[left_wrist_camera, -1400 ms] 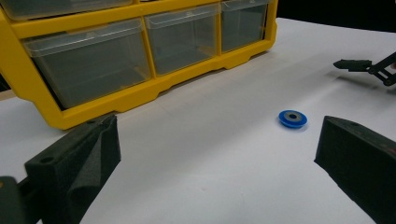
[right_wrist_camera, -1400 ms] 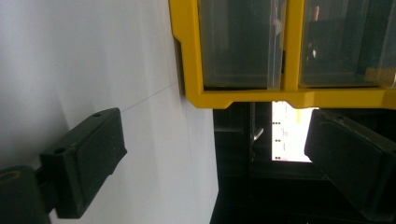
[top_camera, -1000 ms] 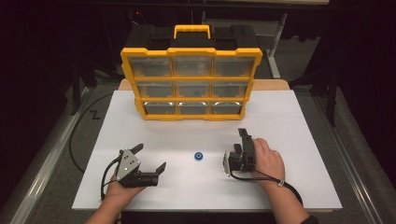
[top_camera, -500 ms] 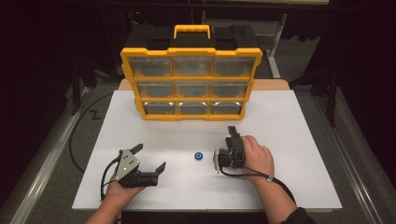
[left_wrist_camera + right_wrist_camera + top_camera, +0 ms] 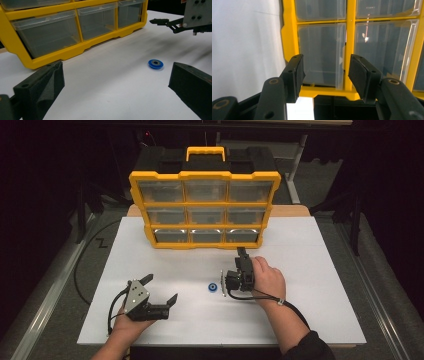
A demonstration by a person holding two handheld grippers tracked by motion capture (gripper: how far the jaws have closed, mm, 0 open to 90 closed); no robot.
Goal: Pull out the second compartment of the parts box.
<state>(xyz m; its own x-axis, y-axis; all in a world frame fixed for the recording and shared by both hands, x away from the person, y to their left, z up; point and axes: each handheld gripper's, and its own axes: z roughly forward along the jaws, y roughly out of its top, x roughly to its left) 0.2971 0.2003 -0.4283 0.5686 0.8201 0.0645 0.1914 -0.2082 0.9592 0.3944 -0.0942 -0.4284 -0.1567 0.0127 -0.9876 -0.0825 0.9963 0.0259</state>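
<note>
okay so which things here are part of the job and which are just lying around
In the job: right gripper, open, pointed at the yellow drawer box.

Lying about: blue disc on the white table; left gripper, open, resting.

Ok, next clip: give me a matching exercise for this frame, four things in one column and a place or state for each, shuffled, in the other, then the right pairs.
Things
1. blue ring
2. yellow organizer
3. left gripper
4. right gripper

Places or states
A. stands upright at the far side of the white table top, handle up
B. open, resting near the table's front edge
C. lies flat on the table between the two grippers
D. open, turned on its side, jaws pointing at the organizer's clear drawers

Pairs: 1-C, 2-A, 3-B, 4-D
</note>
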